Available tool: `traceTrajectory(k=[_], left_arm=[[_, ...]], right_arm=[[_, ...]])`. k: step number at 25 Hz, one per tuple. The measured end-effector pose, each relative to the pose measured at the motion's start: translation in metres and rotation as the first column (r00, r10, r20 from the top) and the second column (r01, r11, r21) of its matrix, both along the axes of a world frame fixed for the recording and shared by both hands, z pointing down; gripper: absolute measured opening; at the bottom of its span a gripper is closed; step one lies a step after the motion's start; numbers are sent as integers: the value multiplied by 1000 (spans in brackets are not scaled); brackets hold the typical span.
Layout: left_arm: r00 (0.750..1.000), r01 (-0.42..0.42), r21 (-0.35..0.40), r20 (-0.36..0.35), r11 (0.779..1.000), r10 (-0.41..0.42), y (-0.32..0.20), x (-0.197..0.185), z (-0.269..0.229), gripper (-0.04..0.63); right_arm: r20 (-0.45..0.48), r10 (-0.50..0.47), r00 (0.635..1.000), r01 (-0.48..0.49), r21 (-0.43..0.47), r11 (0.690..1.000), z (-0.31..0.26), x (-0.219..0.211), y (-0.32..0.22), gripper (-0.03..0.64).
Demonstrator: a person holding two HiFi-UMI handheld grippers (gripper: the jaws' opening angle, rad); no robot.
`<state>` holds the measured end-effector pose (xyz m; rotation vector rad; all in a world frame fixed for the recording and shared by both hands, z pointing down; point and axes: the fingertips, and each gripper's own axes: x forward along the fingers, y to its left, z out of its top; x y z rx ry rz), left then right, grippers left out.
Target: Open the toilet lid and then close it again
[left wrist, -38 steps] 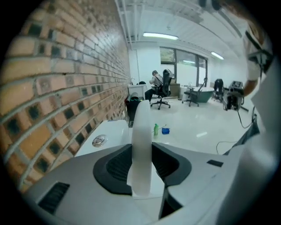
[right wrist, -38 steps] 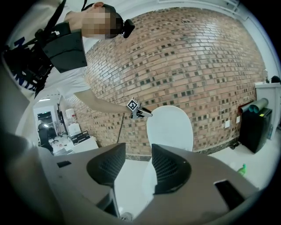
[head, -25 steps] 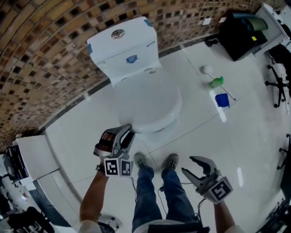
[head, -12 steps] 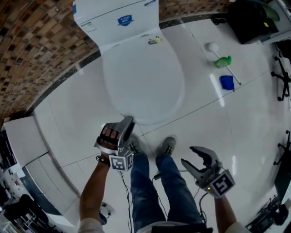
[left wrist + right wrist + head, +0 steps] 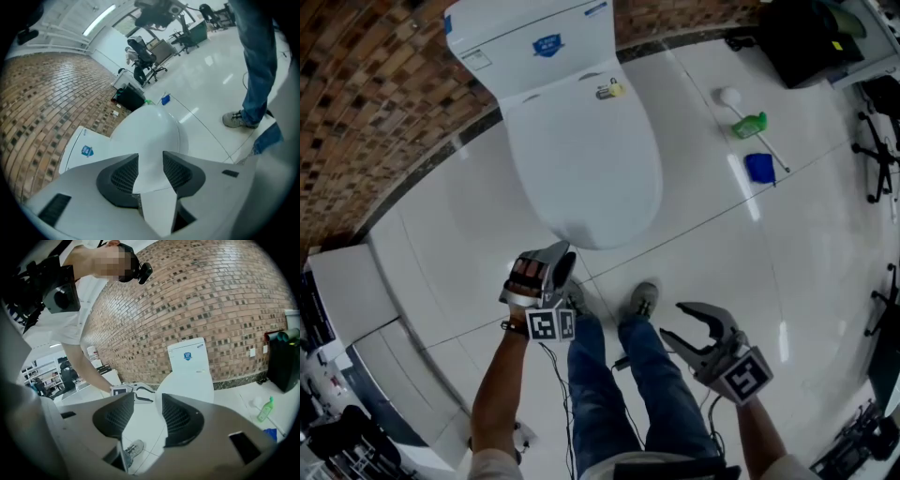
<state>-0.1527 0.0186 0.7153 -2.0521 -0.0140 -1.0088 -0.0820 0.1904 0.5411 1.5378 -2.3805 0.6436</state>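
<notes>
Toilet lid (image 5: pixel 581 159) down, with bare tile all round its front rim and the left gripper (image 5: pixel 560 262) just beside that rim. Behind toilet: tank (image 5: pixel 530 47) and brick wall (image 5: pixel 366 112) close off. Right of toilet: open floor up to green bottle (image 5: pixel 750 124) and blue object (image 5: pixel 759 167). Left: clear to white box (image 5: pixel 347 291). Shoes (image 5: pixel 643 300) near front.

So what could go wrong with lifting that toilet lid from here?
The lid is shut, smooth and rounded, so the left gripper, empty near its front edge, might slip off. Once lifted, it could knock the tank or drop back with a slam.
</notes>
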Motion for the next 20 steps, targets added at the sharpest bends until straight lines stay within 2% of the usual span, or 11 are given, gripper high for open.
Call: traceTrajectory(k=[2,4,6,8,9,10,12,14,16,18,20], left_arm=[[993,66,-121,-89,990,-77,10,-4,-39,164],[958,119,-301,-215,946,-189,20,-4,-104,164],[880,100,-505,-358,857,-314,23,3,-188,164],[758,-19,-683,-486,730,-435,17,16,-275,164],[704,-92,-739,-522,667,-481,12,20,-313,164],[671,-158,-768,-545,621,-503,9,22,-347,164],[633,-253,-784,-578,568,-515,8,18,-407,164],[602,-320,-785,-601,530,-527,14,9,-459,164],[571,-362,-776,-622,516,-536,21,3,-503,164],[555,-378,-755,-648,537,-521,31,3,-534,164],[574,-380,-731,-667,566,-475,45,3,-547,164]], right_arm=[[26,35,999,-36,45,998,-22,0,-6,189],[21,39,999,-40,46,998,-48,0,-7,189],[18,51,999,-52,62,997,-81,1,-12,189],[-14,50,999,-48,89,995,-117,5,-24,189],[-44,41,998,-35,119,992,-137,7,-32,189],[-73,33,997,-22,151,988,-157,9,-40,189],[-111,32,993,-8,209,978,-198,8,-49,189],[-100,54,994,-26,265,964,-240,6,-53,189],[-69,84,994,-58,324,944,-280,9,-58,189],[-76,104,992,-69,374,925,-311,15,-64,189],[-113,117,987,-63,401,914,-328,20,-70,189]])
